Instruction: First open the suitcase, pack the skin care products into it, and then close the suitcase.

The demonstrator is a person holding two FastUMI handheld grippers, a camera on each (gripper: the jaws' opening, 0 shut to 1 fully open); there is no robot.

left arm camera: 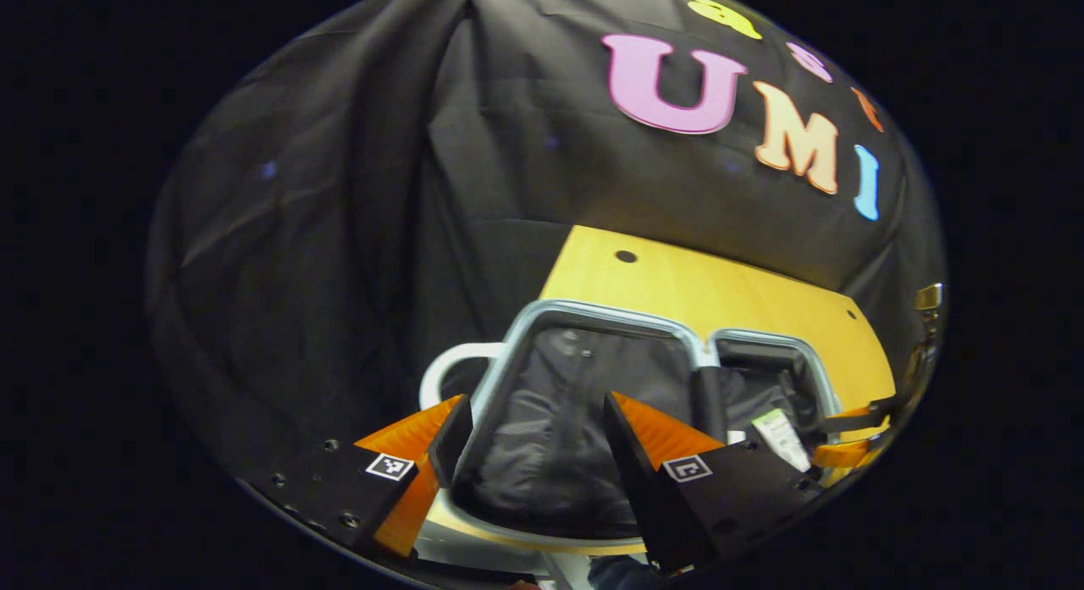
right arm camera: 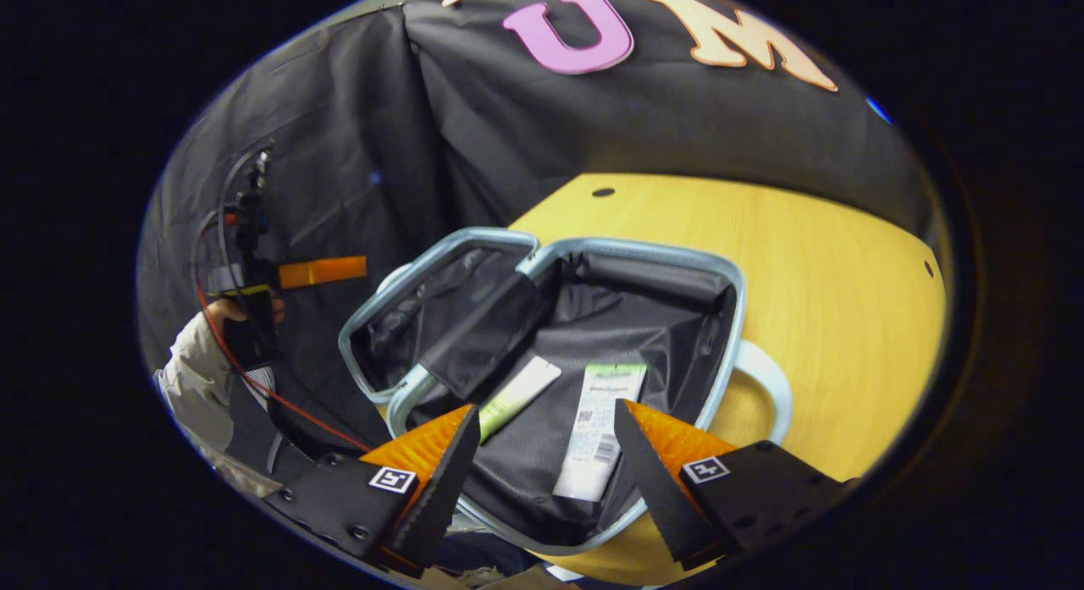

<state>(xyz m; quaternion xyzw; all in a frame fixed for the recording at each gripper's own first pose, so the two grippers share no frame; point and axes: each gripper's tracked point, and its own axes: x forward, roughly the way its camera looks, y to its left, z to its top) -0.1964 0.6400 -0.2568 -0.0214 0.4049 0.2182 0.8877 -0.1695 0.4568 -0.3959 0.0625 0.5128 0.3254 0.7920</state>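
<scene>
- Suitcase (right arm camera: 542, 336) lies open flat on the yellow wooden table (right arm camera: 813, 285), both halves lined w/ dark fabric, pale blue-grey rim around each.
- Right gripper view: the nearer half holds 2 skin care tubes. White tube w/ a green-topped label (right arm camera: 600, 429) lies roughly lengthwise, cap end toward the camera. Slimmer green-and-white tube (right arm camera: 518, 395) lies just beside it on its left, angled, not clearly touching.
- A dark fabric divider flap (right arm camera: 478, 332) drapes across the hinge between the 2 halves; far half (right arm camera: 423, 319) looks to hold just lining.
- White carry handle (right arm camera: 766, 387) sticks out from the case's side onto the table.
- Right gripper (right arm camera: 542, 454) hovers over the near edge of the case, fingers spread wide, nothing between them; the white tube shows in the gap.
- Left gripper (left arm camera: 533, 438), in left gripper view, sits above the other half of the case (left arm camera: 576, 404), fingers spread apart, holding nothing. White tube (left arm camera: 781, 438) peeks out at right in that view; the handle (left arm camera: 449, 366) at left.
- In right gripper view the left gripper (right arm camera: 318, 271) shows far left, held by a hand (right arm camera: 222, 312) w/ a light sleeve (right arm camera: 190, 378), off to the case's side; cables run along it.
</scene>
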